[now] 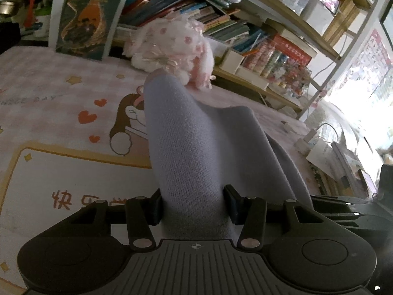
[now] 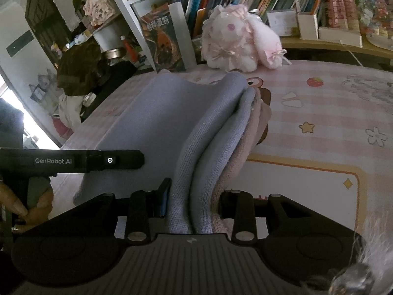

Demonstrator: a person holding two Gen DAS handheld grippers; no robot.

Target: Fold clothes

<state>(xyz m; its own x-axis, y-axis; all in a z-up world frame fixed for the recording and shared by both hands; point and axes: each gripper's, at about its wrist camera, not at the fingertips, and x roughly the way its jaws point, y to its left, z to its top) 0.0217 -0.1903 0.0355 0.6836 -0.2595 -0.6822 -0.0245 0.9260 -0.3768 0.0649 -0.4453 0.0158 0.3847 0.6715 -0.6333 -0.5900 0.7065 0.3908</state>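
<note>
Through my left wrist camera, my left gripper (image 1: 192,205) has its jaws partly closed and pinching a thick fold of the lavender knit garment (image 1: 196,147). The cloth fills the gap between the pads and rises away from me as a draped ridge, lifted off the worktop (image 1: 49,103), which wears a pink checked cover printed with hearts, stars and a cartoon figure. Beyond the far end of the fold sits a pink-and-white plush toy (image 1: 172,46), with a leaning book (image 1: 93,17) to its left and crowded bookshelves (image 1: 245,29) behind. This view shows only one smooth layer of the knit.

Through my right wrist camera, my right gripper (image 2: 194,205) holds its jaws closer together, clamped on a bunched edge of the same garment (image 2: 208,135). Here I can see what the other view hides: several layers stacked in the pinch, lavender ones on the left and a pinkish one on the right. The rest of the garment spreads flat on the worktop (image 2: 319,113) to the left. My left gripper's dark body (image 2: 73,161) also shows at the left edge, with fingers (image 2: 14,204) of a hand wrapped around its handle.
</note>
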